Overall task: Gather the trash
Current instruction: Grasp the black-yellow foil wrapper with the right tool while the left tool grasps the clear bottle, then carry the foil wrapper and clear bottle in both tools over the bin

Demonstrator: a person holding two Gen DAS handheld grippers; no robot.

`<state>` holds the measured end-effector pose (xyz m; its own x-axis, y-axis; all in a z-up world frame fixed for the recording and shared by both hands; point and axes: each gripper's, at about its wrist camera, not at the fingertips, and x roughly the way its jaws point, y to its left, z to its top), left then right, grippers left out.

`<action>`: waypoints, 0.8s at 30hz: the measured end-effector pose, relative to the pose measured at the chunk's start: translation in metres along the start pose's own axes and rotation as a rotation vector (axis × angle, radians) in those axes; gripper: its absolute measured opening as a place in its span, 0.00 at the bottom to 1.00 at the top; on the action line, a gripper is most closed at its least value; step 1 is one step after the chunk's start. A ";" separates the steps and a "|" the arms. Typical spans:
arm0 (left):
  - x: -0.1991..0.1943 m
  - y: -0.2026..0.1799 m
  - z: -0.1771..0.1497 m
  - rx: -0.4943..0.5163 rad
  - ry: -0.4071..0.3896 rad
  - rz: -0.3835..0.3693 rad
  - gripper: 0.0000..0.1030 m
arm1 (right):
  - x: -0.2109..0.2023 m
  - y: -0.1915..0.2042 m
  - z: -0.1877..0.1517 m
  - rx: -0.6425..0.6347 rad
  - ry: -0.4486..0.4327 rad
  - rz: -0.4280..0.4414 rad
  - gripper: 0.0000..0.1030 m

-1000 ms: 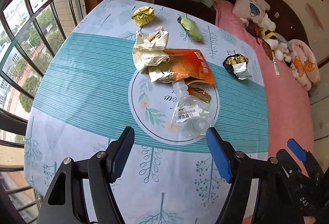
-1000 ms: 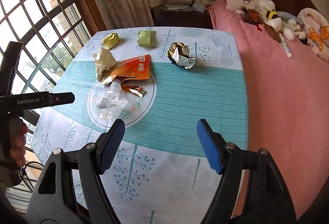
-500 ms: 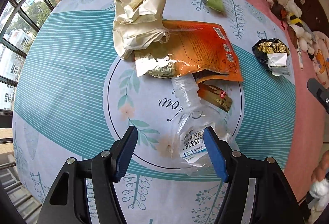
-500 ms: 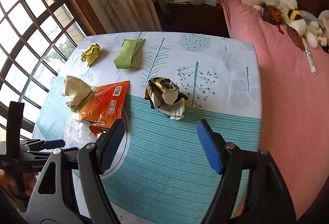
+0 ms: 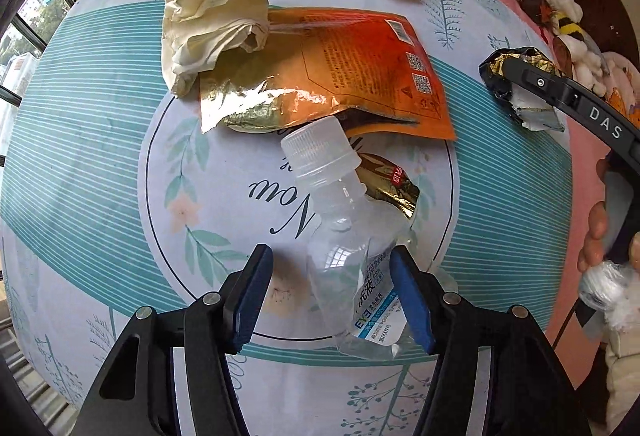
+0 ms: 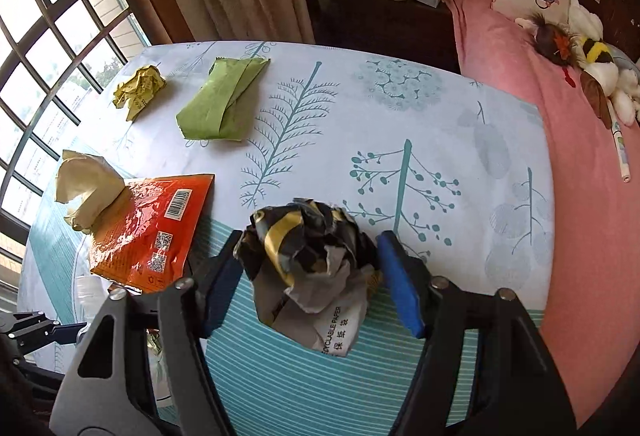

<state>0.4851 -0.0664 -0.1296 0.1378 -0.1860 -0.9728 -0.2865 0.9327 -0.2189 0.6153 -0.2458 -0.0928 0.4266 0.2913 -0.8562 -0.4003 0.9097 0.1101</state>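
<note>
Left wrist view: a clear crushed plastic bottle (image 5: 352,252) with a white cap lies on the counter (image 5: 100,156), its cap beside the orange foil pouch (image 5: 340,72). The left tongs (image 5: 332,296) stand open around its labelled lower body, the right pad touching it; half a second ago they only reached its base.

Right wrist view: a crumpled black-and-yellow paper wad (image 6: 312,256) sits on the teal stripes. The right tongs (image 6: 308,276) are spread open on either side of it, having come down from well short of it.
</note>
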 end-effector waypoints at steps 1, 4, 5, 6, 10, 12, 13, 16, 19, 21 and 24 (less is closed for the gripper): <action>0.000 -0.002 0.000 0.002 -0.007 0.005 0.57 | 0.000 0.001 -0.001 -0.003 -0.013 0.002 0.49; 0.002 -0.008 0.000 0.011 -0.028 0.000 0.48 | -0.005 0.005 -0.007 -0.015 -0.019 0.017 0.43; 0.002 -0.010 0.000 0.012 -0.032 -0.013 0.41 | -0.008 0.005 -0.011 -0.012 -0.017 0.022 0.43; 0.002 -0.013 0.000 0.011 -0.037 -0.014 0.41 | -0.011 0.006 -0.015 -0.009 -0.014 0.032 0.42; -0.005 -0.020 -0.003 0.021 -0.078 -0.013 0.35 | -0.027 0.012 -0.041 -0.006 0.003 0.063 0.39; -0.010 -0.023 -0.007 0.037 -0.093 0.000 0.33 | -0.036 0.016 -0.058 0.002 0.018 0.081 0.38; -0.016 -0.023 -0.011 0.049 -0.099 0.009 0.33 | -0.041 0.019 -0.067 0.009 0.025 0.090 0.38; -0.029 -0.025 -0.022 0.078 -0.116 0.017 0.33 | -0.057 0.029 -0.095 0.029 0.043 0.111 0.37; -0.045 -0.020 -0.038 0.100 -0.140 0.019 0.32 | -0.077 0.042 -0.121 0.050 0.056 0.132 0.37; -0.061 -0.010 -0.053 0.123 -0.166 0.013 0.32 | -0.092 0.054 -0.137 0.061 0.060 0.147 0.37; -0.087 0.000 -0.077 0.160 -0.197 0.008 0.32 | -0.121 0.074 -0.159 0.080 0.045 0.163 0.37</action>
<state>0.4007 -0.0742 -0.0509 0.3225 -0.1289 -0.9377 -0.1368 0.9739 -0.1809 0.4056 -0.2610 -0.0617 0.3242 0.4250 -0.8451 -0.3945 0.8727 0.2876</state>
